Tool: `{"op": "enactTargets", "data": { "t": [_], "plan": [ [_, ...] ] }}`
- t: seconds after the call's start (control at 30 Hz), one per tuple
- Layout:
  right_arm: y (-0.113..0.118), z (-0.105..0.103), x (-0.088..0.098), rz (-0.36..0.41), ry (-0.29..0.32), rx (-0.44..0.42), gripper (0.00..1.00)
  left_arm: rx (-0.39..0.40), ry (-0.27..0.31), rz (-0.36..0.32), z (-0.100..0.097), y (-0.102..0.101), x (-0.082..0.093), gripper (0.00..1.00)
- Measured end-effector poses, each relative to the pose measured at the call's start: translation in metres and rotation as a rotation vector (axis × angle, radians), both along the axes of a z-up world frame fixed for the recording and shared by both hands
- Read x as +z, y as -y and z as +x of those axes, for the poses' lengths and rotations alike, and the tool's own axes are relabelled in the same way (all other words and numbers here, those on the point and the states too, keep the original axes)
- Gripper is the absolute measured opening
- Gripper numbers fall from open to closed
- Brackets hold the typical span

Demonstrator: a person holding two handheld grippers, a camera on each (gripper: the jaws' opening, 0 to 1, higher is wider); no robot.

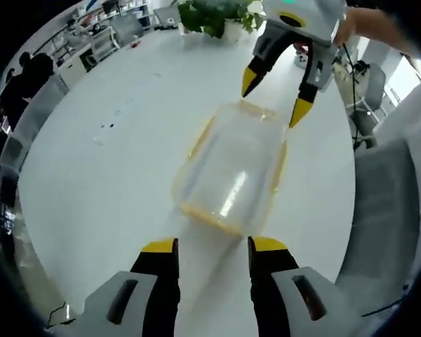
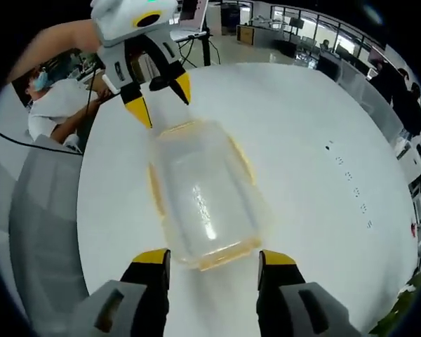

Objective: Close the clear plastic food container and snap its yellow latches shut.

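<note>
Here, clear container (image 1: 230,168), yellow-edged, lidded.

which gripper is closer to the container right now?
Hard to separate: the left gripper and the right gripper each sit open at opposite ends of the container.

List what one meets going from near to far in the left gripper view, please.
Left hand-held gripper → container → right hand-held gripper → plant.
</note>
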State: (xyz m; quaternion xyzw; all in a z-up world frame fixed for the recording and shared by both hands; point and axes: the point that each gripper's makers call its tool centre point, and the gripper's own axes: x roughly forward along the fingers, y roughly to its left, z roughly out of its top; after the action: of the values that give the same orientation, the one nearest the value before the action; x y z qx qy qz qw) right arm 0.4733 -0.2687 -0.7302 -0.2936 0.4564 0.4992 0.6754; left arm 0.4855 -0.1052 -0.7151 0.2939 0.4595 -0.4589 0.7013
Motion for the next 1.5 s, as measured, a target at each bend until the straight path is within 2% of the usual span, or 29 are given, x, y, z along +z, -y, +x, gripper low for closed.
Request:
{"op": "enactTargets", "data": {
  "t": [0.1,0.23,0.4,0.53,0.73,1.13,1.5],
  "plan": [
    [0.001,-0.001,-0.001,-0.009,-0.002,0.020,0.47,-0.056,0.007,0.013,-0.003,0.002,0.000,0.37],
    [0.000,-0.001,0.000,-0.015,0.009,0.045,0.47,-0.159,0.021,0.082,-0.007,-0.003,-0.004,0.37],
    [0.007,-0.003,-0.006,-0.074,0.014,0.097,0.44,-0.174,0.032,0.106,-0.004,-0.006,-0.004,0.37],
    [0.008,-0.004,-0.006,-0.089,0.011,0.126,0.46,-0.241,0.041,0.146,-0.005,-0.006,-0.005,0.37],
    [0.011,-0.005,-0.007,-0.119,0.007,0.164,0.46,-0.291,0.039,0.169,-0.007,-0.005,-0.007,0.37],
    [0.011,-0.006,-0.006,-0.125,-0.008,0.200,0.46,-0.331,0.058,0.159,-0.003,0.003,-0.002,0.37],
    [-0.017,0.002,0.009,-0.063,0.002,0.203,0.41,-0.344,0.081,0.089,0.000,0.037,0.008,0.37]
  ]
}}
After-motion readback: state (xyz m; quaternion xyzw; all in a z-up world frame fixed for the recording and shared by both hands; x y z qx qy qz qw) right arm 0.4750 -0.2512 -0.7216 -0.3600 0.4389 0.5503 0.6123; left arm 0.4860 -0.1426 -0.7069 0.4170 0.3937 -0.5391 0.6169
